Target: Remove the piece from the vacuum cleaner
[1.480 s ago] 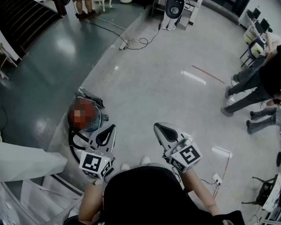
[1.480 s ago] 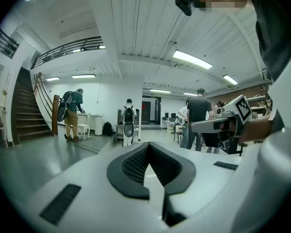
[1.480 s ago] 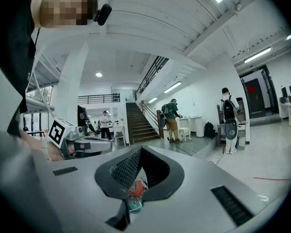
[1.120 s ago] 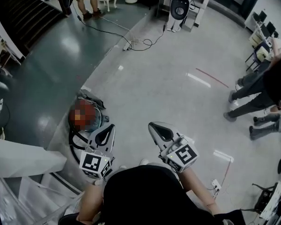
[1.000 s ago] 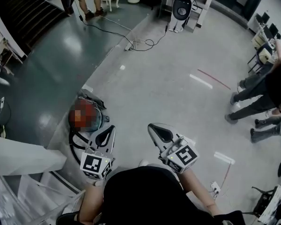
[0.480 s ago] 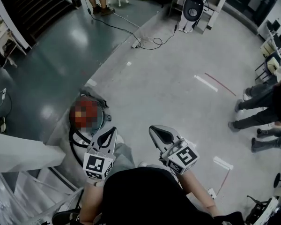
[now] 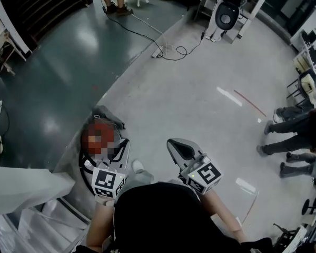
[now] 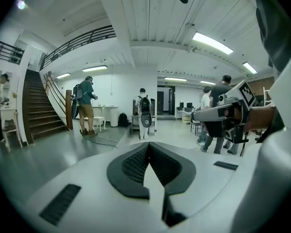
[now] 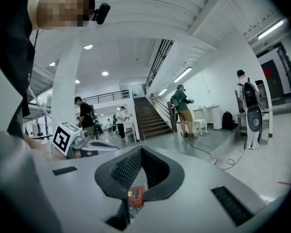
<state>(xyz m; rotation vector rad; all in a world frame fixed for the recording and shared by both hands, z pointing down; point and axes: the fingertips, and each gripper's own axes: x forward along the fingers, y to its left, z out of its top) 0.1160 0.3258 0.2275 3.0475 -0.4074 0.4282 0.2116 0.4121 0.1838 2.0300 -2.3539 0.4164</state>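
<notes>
Left tool (image 7: 123, 144) and right tool (image 7: 173, 144), closed, neared the vacuum cleaner (image 7: 98, 127) on the floor (image 7: 189, 88).

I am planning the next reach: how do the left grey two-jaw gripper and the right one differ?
The left gripper hangs by the red-and-grey vacuum cleaner; the right gripper hangs over bare pale floor. The left gripper points almost straight ahead; the right gripper angles towards it. Both are shut and empty.

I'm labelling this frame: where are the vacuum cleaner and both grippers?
vacuum cleaner (image 7: 106, 116), head view, dark upper edge.
left gripper (image 7: 124, 144), head view, tongs' tips.
right gripper (image 7: 171, 143), head view, tongs' tips.
</notes>
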